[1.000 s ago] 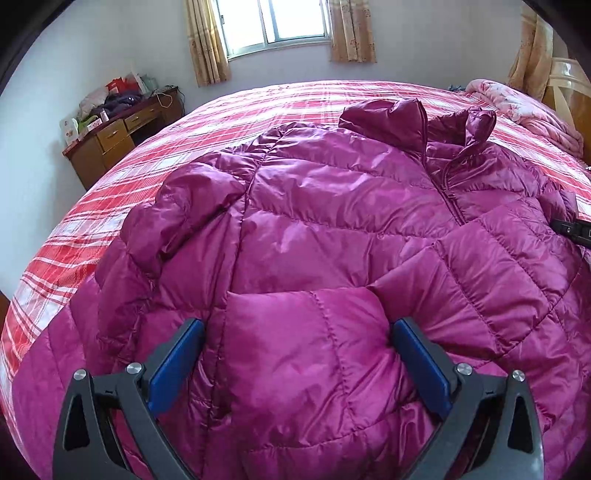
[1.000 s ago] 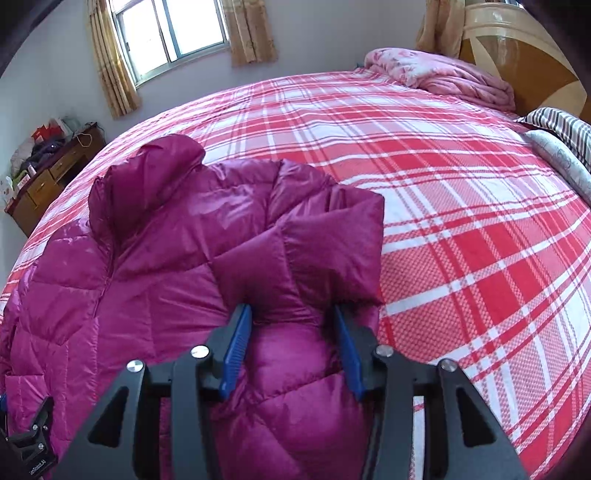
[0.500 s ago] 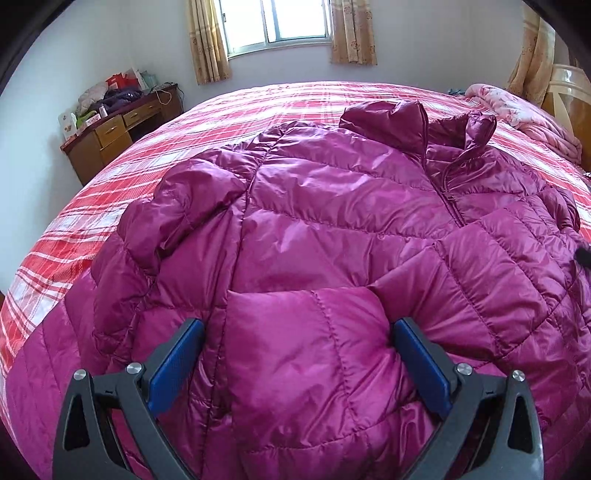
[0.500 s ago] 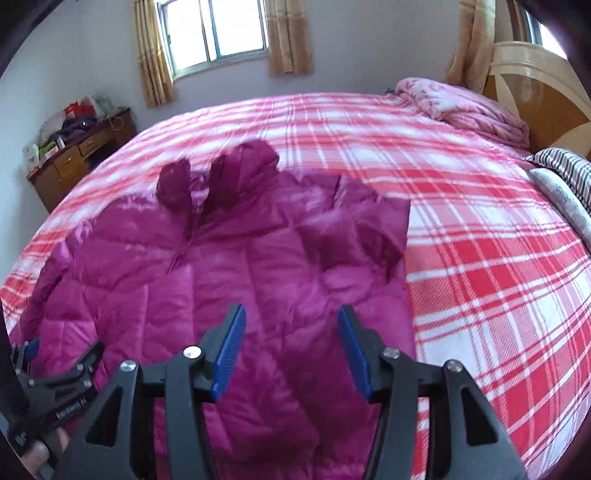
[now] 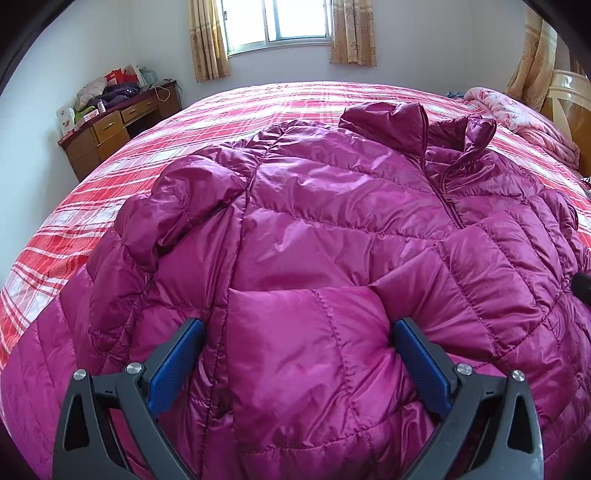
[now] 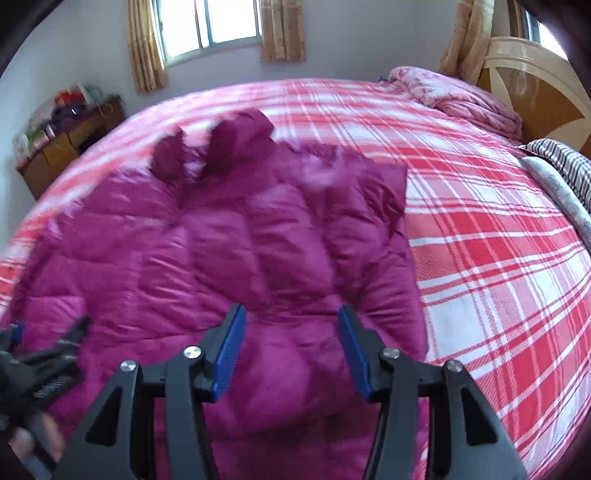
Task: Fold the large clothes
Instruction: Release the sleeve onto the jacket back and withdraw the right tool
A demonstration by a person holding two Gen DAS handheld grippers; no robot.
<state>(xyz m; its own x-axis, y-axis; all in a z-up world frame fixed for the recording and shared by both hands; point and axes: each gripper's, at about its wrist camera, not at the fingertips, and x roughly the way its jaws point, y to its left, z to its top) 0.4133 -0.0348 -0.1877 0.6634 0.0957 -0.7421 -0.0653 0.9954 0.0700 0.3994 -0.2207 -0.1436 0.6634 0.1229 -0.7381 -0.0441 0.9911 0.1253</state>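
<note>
Since a second ago the right gripper (image 6: 291, 332) has let go of the folded sleeve end it was pinching and drawn back from it, so more of the jacket (image 6: 229, 258) and the bed (image 6: 480, 229) now shows ahead of it; its jaws stand about half open with nothing pressed between the blue pads (image 6: 231, 347), only the padded fabric lying below them. The left gripper (image 5: 295, 347) has not shifted: its jaws sit wide, one on each side of a puffed fold of the magenta jacket's (image 5: 332, 229) sleeve, pads against the fabric. Beyond both tools the quilted jacket lies spread front-up on the red-and-white plaid bed (image 5: 92, 206), both sleeves folded in across the body, collar (image 5: 413, 122) standing up at the far end. Farther off are a wooden desk (image 5: 110, 133) piled with clutter, a pink quilt (image 6: 461, 96) by the headboard (image 6: 535, 85), and a curtained window (image 5: 280, 22).
</note>
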